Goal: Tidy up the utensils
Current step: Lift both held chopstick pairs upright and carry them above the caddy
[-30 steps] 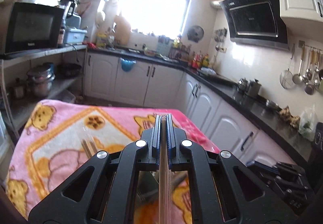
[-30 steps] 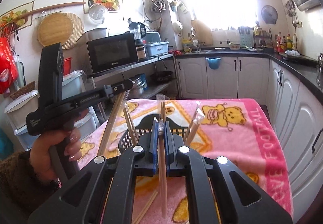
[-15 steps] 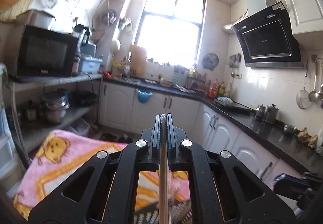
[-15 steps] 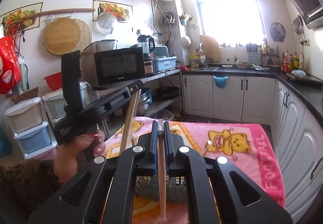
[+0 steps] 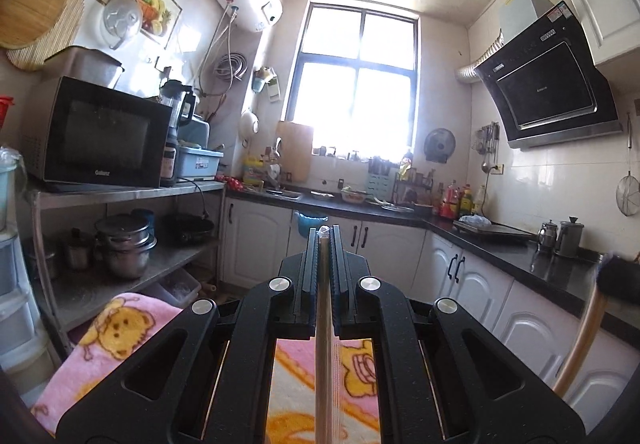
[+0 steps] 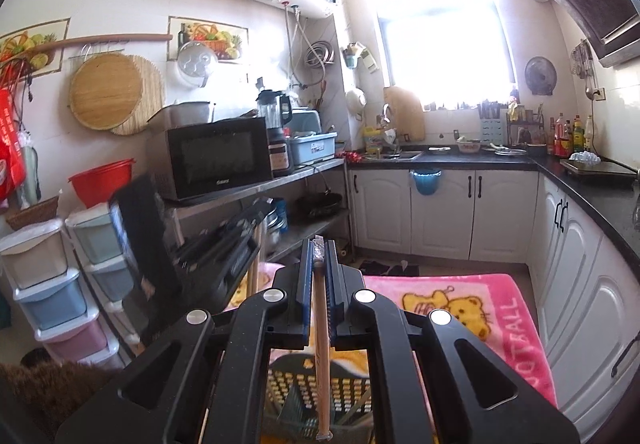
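In the left wrist view my left gripper is shut on a pair of wooden chopsticks in a clear wrapper that runs down between the fingers. It is held level above the pink blanket. My right gripper is shut on another wrapped pair of chopsticks. Their lower end hangs over a dark perforated basket that holds several utensils. The left gripper shows blurred at the left of the right wrist view, its chopsticks pointing down.
A pink bear-print blanket covers the table. A metal shelf with a microwave and pots stands to the left. White cabinets under a dark counter run along the back and right. Stacked plastic drawers stand at the far left.
Both grippers have risen with their chopsticks still held. The left view has swung up from the blanket to the kitchen. The basket now lies under the right gripper.
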`<state>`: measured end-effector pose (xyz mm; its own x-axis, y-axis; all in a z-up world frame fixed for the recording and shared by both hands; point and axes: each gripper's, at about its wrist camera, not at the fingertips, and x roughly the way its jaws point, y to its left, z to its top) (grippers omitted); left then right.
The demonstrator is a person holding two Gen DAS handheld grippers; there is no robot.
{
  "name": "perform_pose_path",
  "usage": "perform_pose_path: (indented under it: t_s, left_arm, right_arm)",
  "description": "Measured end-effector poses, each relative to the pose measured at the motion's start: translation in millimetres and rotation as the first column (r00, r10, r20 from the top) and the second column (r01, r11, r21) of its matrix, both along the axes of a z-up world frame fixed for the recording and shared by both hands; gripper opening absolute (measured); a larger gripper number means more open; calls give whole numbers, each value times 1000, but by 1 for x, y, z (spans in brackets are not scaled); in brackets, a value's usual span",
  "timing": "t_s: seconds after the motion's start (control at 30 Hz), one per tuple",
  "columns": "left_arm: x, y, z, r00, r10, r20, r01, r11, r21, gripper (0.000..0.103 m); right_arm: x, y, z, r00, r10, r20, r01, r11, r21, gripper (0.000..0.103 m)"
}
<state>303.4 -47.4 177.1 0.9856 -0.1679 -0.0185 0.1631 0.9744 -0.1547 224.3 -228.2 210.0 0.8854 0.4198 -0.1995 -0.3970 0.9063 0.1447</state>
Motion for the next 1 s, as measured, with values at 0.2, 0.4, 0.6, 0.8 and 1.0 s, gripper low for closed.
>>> perform_pose_path:
  t_s: [0.2,0.4,0.6,0.8,1.0]
  left_arm:
    - [4,0,-15,1000,9,11,-9,1000,8,3]
    - [6,-3,-23,1000,3,18,-3,1000,12,3]
    - [2,-8,-37,1000,-12,26,11,1000,24,3]
    - [-2,-10,-48,999,-35,20,34,999,35,3]
    - [-5,-11,-54,999,-40,35,39,998,43,3]
  right_arm:
    - [18,-6,-8,1000,-30,7,30,999,19,6]
    - [29,-6,-26,999,-41,-4,42,999,23,6]
    - [33,-2,-44,999,-47,-6,47,998,31,6]
    - [34,4,-54,999,-42,-9,42,999,28,6]
    - [33,3,-62,999,-50,-23,50,998,36,7]
